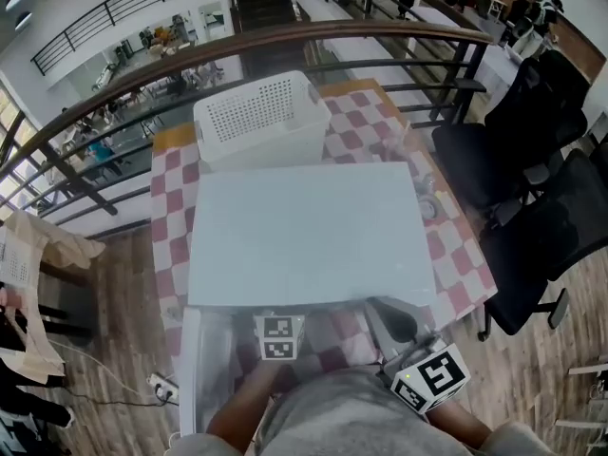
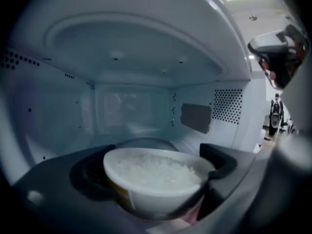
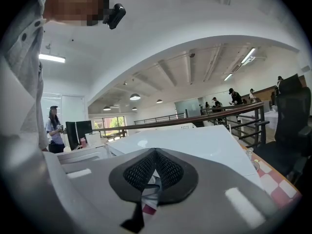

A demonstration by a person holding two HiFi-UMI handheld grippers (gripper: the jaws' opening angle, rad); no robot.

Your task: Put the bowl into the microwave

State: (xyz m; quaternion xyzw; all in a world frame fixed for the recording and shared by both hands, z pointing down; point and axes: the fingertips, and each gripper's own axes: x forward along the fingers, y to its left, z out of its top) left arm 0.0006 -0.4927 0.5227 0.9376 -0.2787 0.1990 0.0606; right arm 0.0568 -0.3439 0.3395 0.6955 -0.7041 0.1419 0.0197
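Observation:
A white bowl (image 2: 155, 178) full of rice sits between the dark fingers (image 2: 220, 161) of my left gripper (image 2: 156, 172), which is shut on it. The bowl is inside the open white microwave (image 1: 309, 231), its cavity (image 2: 131, 106) all around and the glass turntable (image 2: 146, 143) just behind it. Whether the bowl touches the floor of the cavity is hidden. In the head view the left gripper (image 1: 280, 337) reaches in at the microwave's front. My right gripper (image 3: 155, 172) is shut on nothing and stays outside at the front right corner (image 1: 429, 378).
The microwave door (image 1: 195, 369) hangs open to the left. Behind the microwave stands a white perforated basket (image 1: 261, 117) on the checkered tablecloth (image 1: 456, 245). A small glass item (image 1: 427, 202) lies right of the microwave. Black office chairs (image 1: 532, 160) crowd the right side.

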